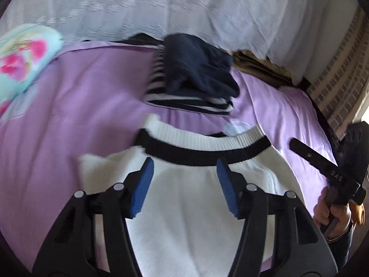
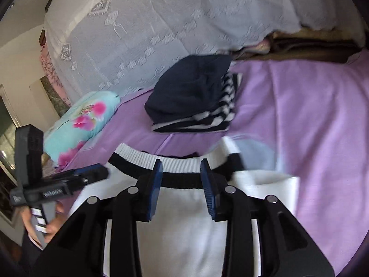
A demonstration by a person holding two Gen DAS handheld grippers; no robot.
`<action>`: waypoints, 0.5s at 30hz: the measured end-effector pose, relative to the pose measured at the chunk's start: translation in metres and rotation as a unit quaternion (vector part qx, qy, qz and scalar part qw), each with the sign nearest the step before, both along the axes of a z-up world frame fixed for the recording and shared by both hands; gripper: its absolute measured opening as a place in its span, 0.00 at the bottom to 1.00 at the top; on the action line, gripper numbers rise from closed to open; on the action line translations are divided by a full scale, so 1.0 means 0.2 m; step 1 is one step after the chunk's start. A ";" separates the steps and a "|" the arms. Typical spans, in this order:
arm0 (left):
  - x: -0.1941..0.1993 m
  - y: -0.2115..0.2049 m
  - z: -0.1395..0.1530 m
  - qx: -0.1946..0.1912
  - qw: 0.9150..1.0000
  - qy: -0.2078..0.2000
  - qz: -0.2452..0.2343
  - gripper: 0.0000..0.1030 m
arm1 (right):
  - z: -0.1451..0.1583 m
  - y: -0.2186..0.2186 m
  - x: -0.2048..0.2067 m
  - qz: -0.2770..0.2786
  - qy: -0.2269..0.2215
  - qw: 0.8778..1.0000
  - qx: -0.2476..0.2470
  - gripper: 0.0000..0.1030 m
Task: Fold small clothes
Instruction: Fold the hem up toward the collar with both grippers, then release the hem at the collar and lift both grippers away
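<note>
A purple sheet covers the bed. A white sweater lies flat on it, just before a folded stack. Above the sweater, the left gripper stands half open and the right gripper narrower; both are empty.

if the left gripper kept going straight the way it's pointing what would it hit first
Most likely the white sweater lying just under the open left gripper, around its black neckline band. The folded navy and striped pile sits further along that line on the purple bedsheet; depth is hard to judge here.
</note>
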State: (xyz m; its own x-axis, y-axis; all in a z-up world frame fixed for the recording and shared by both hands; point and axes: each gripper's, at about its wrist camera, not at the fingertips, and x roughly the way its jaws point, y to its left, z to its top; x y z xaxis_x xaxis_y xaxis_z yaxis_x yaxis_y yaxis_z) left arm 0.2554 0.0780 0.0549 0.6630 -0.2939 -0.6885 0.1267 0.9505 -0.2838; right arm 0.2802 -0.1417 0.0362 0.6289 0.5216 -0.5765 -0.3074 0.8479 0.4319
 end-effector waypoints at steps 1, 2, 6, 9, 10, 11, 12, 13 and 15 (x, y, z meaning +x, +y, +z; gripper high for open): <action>0.04 -0.02 -0.03 0.005 1.000 0.004 0.000 0.57 | -0.05 -0.01 0.02 -0.008 0.009 1.000 -0.002 0.33; 0.08 -0.03 -0.06 0.011 1.000 0.007 0.003 0.58 | -0.10 -0.04 0.04 -0.028 0.014 0.999 -0.023 0.34; 0.20 0.14 -0.30 -0.022 0.999 0.032 0.032 0.60 | -0.27 -0.29 0.12 -0.069 0.069 0.993 0.069 0.22; 0.22 0.31 -0.33 -0.146 0.988 0.040 0.037 0.59 | -0.27 -0.31 0.10 -0.070 0.061 0.992 0.082 0.22; 0.22 0.33 -0.33 -0.156 0.986 0.038 0.034 0.59 | -0.26 -0.31 0.08 -0.073 0.054 0.993 0.081 0.23; 0.22 0.33 -0.34 -0.160 0.986 0.040 0.034 0.58 | -0.22 -0.32 0.04 -0.091 0.035 0.993 0.073 0.24; 0.20 0.33 -0.34 -0.157 0.986 0.038 0.037 0.57 | -0.19 -0.31 0.00 -0.106 0.018 0.992 0.062 0.28; 0.18 0.32 -0.32 -0.152 0.987 0.034 0.039 0.57 | -0.14 -0.30 -0.06 -0.112 -0.006 0.993 0.047 0.30; 0.10 0.32 -0.26 -0.129 0.990 0.013 0.050 0.63 | -0.07 -0.26 -0.14 -0.101 -0.040 0.994 0.024 0.34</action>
State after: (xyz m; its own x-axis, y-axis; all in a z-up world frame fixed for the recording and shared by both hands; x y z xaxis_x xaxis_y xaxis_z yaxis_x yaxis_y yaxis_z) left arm 0.2759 0.1413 0.0030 0.6802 -0.3966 -0.6165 0.0257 0.8534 -0.5206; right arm 0.2517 -0.1937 0.0229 0.7662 0.4069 -0.4973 -0.1690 0.8743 0.4551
